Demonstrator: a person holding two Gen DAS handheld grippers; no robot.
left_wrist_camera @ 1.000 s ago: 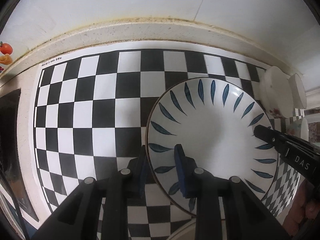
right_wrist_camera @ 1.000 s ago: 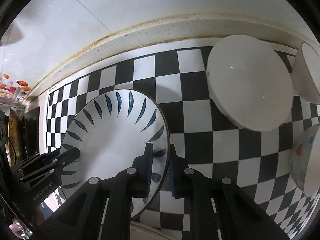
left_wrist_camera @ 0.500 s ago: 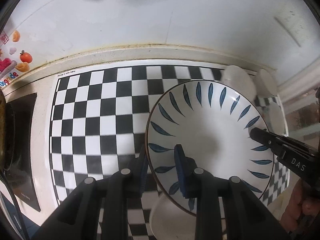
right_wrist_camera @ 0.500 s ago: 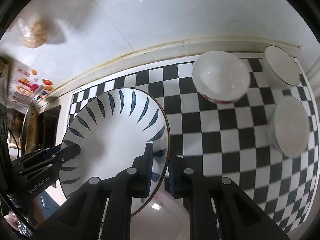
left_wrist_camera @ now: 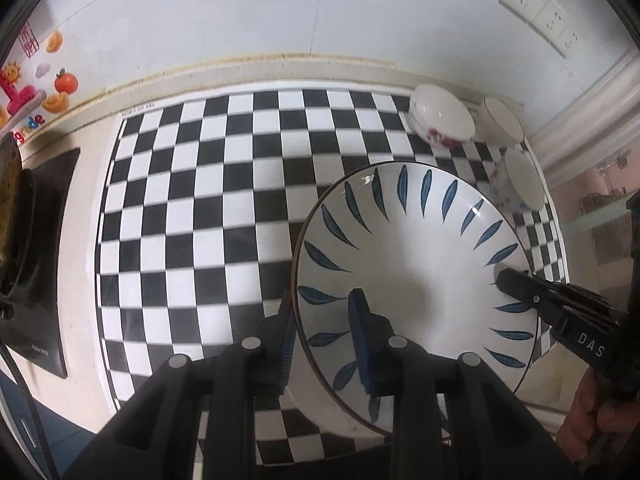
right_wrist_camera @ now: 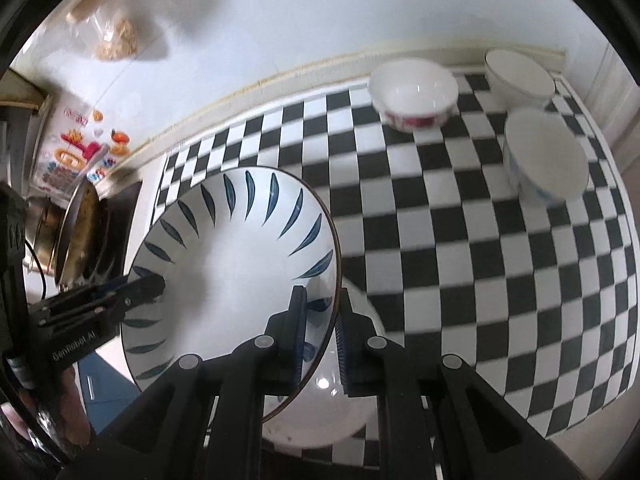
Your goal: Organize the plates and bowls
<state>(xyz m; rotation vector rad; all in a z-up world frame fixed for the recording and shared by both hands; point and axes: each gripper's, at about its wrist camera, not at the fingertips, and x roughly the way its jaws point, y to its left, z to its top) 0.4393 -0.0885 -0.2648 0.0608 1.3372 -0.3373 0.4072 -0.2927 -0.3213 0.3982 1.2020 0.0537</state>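
A white plate with blue leaf marks is held in the air over the checkered mat. My left gripper is shut on its left rim. My right gripper is shut on its right rim; the plate also shows in the right wrist view. A plain white plate lies on the mat under the held plate. The right gripper's fingers show at the plate's far rim in the left wrist view.
Three bowls stand at the mat's back right: one with red flowers, a plain white one, one with blue marks. A pan on a black cooktop is at the left. A wall runs behind.
Both grippers have lifted the leaf plate up and back from the mat. The bowls and mat look smaller, and the white plate underneath has come into view.
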